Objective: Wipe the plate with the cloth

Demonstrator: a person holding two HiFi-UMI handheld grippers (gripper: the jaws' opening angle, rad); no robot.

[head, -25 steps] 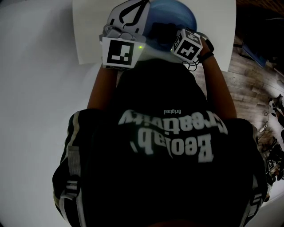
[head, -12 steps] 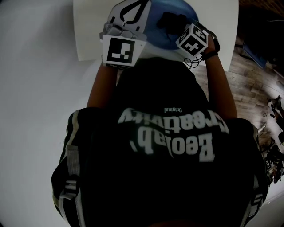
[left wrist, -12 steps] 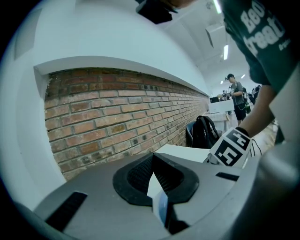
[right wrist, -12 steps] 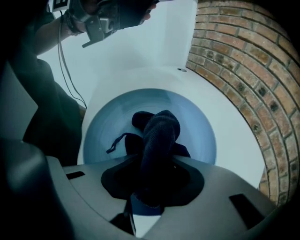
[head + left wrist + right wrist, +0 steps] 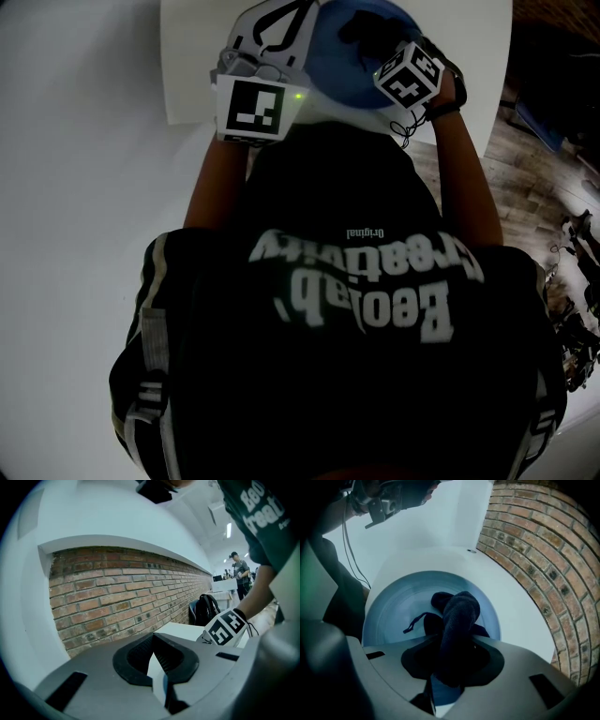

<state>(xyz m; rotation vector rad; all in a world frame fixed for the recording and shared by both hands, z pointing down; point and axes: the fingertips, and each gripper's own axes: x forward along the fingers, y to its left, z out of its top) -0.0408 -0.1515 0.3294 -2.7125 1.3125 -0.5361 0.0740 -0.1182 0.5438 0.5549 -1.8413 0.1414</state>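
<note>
A white tabletop is carrying a round blue plate, which is lying at the far edge, in front of the person's chest; the left tool is reaching in at the plate's left side, its jaws nearly together and pinching a thin pale edge that looks like the rim; the right tool is clamping a bunched dark cloth, which is resting on the plate's inner surface near its centre.
</note>
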